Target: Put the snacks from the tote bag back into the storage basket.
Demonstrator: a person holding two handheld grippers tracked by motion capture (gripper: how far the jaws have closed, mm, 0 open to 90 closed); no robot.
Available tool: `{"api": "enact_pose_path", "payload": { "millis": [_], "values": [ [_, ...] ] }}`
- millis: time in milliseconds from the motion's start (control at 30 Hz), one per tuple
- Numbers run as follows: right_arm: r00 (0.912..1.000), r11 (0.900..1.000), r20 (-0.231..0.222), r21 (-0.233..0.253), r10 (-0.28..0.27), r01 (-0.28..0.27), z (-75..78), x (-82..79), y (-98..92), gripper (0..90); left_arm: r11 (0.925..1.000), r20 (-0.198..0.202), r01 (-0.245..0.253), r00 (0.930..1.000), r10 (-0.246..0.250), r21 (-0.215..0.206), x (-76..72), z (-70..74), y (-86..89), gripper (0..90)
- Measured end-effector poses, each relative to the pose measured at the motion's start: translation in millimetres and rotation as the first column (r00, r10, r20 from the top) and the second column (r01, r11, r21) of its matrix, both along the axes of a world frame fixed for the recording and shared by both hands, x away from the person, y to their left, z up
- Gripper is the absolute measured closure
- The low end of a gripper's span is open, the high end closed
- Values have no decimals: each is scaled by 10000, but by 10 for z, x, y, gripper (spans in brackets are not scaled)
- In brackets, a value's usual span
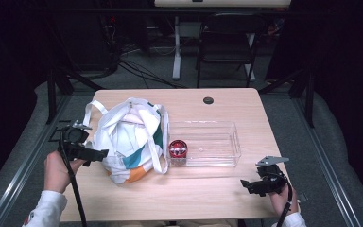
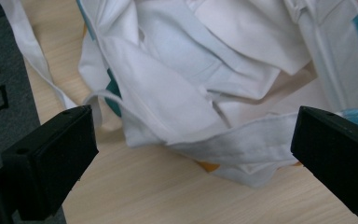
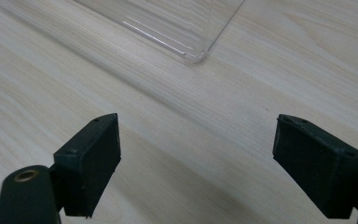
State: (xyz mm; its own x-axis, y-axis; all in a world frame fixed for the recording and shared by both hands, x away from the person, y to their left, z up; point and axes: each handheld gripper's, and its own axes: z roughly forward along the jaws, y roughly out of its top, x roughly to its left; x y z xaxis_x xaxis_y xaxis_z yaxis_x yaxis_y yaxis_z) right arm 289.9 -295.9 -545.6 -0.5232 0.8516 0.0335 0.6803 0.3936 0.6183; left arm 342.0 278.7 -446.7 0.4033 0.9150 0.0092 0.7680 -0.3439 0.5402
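Both grippers open, white bag in front of left one
Left gripper (image 1: 97,153) at left-centre of high view, jaws spread wide, crumpled white cloth tote bag (image 2: 214,84) just beyond them, not touching; teal and orange patches, loose straps. Right gripper (image 1: 246,184) lower right, jaws wide apart over bare wood, near corner of clear plastic tray (image 3: 186,32). Round red object (image 1: 177,149) sits in tray's left end. Light woodgrain table (image 1: 208,194), dark room, folding chair (image 1: 227,42) behind
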Motion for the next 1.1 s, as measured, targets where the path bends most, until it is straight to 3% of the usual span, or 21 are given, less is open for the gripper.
{"api": "enact_pose_path", "payload": {
  "millis": [133, 267, 433, 933, 1000, 1100],
  "values": [
    [10000, 9999, -31, -88, 57, -57, 5, -1, -1, 147, 9999, -220, -144, 9997, 143, -59, -55, -133, 70, 3],
    [10000, 10000, 53, -30, -13, 13, 10, -9, -2, 147, 9984, -316, -263, 9992, 247, -496, -116, -252, 158, 2],
    [10000, 10000, 1, -30, 15, -15, 12, -11, -8, 147, 9961, -629, -518, 9969, 473, -710, -184, -425, 260, 2],
    [10000, 10000, 5, -62, -10, 10, 4, -17, -1, 147, 9960, -1511, -597, 9873, 490, -671, -259, -783, 271, 1],
    [10000, 10000, -41, -64, 34, -35, 0, -12, -7, 147, 9976, -1739, -436, 9842, 335, -545, -267, -832, 259, 2],
    [9999, 9999, -116, 0, 103, -103, -11, 0, -3, 148, 9979, -1764, -340, 9840, 238, -548, -266, -858, 245, 2]
  ]
}}
